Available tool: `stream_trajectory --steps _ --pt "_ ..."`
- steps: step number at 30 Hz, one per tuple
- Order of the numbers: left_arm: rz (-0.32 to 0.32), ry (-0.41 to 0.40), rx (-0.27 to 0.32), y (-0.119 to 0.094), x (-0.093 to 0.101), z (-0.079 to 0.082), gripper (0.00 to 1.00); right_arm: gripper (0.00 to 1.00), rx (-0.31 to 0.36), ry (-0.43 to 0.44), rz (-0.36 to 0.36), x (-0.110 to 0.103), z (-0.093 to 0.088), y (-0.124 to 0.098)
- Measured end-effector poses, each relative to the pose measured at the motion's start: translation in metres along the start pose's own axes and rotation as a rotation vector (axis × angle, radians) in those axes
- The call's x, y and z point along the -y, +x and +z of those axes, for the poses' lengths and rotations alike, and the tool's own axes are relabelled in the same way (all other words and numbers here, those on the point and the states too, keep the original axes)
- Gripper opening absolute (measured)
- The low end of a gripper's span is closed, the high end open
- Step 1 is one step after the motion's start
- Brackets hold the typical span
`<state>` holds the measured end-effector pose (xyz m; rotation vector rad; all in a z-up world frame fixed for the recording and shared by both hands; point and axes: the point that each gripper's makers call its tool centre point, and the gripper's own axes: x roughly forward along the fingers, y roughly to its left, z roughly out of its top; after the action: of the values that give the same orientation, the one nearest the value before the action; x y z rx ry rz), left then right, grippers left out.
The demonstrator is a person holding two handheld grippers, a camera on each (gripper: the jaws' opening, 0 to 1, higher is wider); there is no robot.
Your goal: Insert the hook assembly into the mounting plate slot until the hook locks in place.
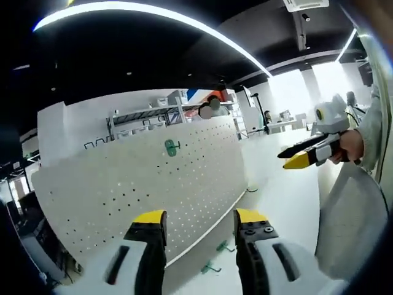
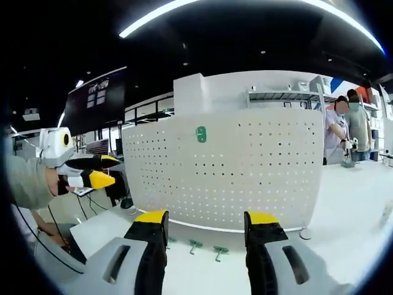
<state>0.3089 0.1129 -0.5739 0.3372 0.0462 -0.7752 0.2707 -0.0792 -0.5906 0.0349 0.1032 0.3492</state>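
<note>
Now: your left gripper (image 1: 199, 224) and right gripper (image 2: 207, 224) both wide, holding nothing. Green hook (image 2: 201, 134) sits on upright pegboard (image 2: 258, 172); spare hooks (image 2: 206, 247) lie on surface (image 2: 344, 203) at board's foot.

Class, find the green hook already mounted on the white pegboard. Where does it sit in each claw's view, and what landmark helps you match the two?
Left gripper view: green hook, upper centre of the white perforated pegboard.
Right gripper view: green hook, upper left-centre of the pegboard.
Shared landmark: loose green hooks on the table at the board's foot.
</note>
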Motion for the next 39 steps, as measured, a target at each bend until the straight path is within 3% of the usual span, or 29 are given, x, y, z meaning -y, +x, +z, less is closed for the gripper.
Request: stream_trajectory --steps 10,14,15,23,30,39 --pt "-0.147 0.116 -0.149 0.022 0.001 -0.039 0.43 0.48 -0.005 0.033 0.000 0.000 -0.001 -0.004" --pt "-0.234 0.165 -0.247 0.029 0.006 -0.066 0.42 0.48 -0.009 0.035 -0.007 0.002 -0.002 -0.005" --pt "-0.228 0.191 -0.265 0.032 0.003 -0.072 0.42 0.48 -0.012 0.036 -0.008 0.002 -0.003 -0.005" --pt "-0.292 0.250 -0.327 0.048 0.004 -0.097 0.38 0.47 -0.030 0.006 -0.018 0.000 -0.007 -0.007" --pt "-0.325 0.256 -0.352 0.062 0.006 -0.104 0.30 0.47 -0.032 0.014 -0.019 -0.001 -0.007 -0.008" --pt "-0.362 0.242 -0.420 0.076 0.003 -0.131 0.24 0.47 -0.035 0.009 -0.020 -0.003 -0.006 -0.011"
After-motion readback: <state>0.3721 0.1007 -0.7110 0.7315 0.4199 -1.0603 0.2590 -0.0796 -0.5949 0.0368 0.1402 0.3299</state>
